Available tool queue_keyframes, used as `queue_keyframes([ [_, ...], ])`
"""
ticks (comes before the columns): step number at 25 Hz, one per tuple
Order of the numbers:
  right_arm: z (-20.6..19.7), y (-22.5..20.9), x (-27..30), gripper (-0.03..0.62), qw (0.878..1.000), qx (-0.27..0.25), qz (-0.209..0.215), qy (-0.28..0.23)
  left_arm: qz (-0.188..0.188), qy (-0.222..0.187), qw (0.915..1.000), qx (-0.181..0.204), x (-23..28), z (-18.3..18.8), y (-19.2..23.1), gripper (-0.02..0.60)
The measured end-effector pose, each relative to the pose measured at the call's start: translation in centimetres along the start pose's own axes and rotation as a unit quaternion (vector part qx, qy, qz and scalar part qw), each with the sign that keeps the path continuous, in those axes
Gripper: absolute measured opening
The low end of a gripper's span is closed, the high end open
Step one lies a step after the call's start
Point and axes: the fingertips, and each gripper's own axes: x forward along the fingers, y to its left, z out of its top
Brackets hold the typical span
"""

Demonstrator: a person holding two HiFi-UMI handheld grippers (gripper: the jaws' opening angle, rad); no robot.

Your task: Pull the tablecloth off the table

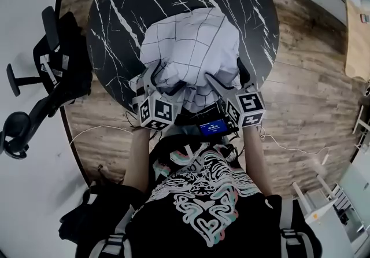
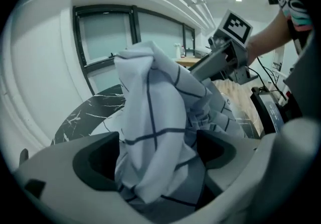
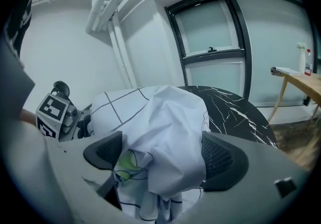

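Note:
The white tablecloth (image 1: 191, 48) with a thin dark grid lies bunched in a heap on the near half of the round black marble table (image 1: 133, 2). Both grippers reach into its near edge. In the left gripper view, my left gripper (image 2: 158, 155) stands wide, with a hanging fold of cloth (image 2: 150, 117) loose between its pads. My right gripper (image 3: 160, 155) is just as wide, and a crumpled wad of the cloth (image 3: 165, 122) sits between its pads with a gap at the left pad. In the head view the left gripper (image 1: 156, 77) and right gripper (image 1: 222, 86) are side by side at the table's near rim.
A black office chair (image 1: 40, 77) stands close to the table's left side. Wood flooring (image 1: 300, 106) surrounds the table, with a light wooden table (image 1: 355, 25) at the far right. A small lit device (image 1: 213, 127) and cables hang at my chest.

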Motion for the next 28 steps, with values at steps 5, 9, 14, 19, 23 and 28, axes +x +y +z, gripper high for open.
queue_keyframes([
  [5,-0.8,-0.5,1.1,0.483,1.000,0.005,0.000,0.022,-0.006,0.017,0.9998,-0.002,1.0,-0.7,-0.3,0.480],
  [9,-1.7,-0.6,2.1,0.483,0.999,0.017,0.012,0.037,-0.011,0.027,0.9996,-0.001,1.5,-1.1,-0.2,0.482],
  [14,-2.3,-0.4,2.9,0.483,0.998,0.034,0.032,0.052,-0.027,0.039,0.9989,-0.006,2.2,-1.5,-0.4,0.480],
  [19,-3.1,-0.2,3.5,0.483,0.994,0.056,0.054,0.071,-0.057,0.056,0.9965,-0.024,2.9,-2.1,-0.6,0.479],
  [23,-3.6,0.2,4.2,0.473,0.992,0.069,0.068,0.085,-0.070,0.066,0.9947,-0.037,3.5,-2.6,-0.7,0.477],
  [28,-4.2,0.5,4.8,0.457,0.989,0.080,0.079,0.098,-0.072,0.072,0.9938,-0.046,4.1,-2.8,-0.9,0.476],
])
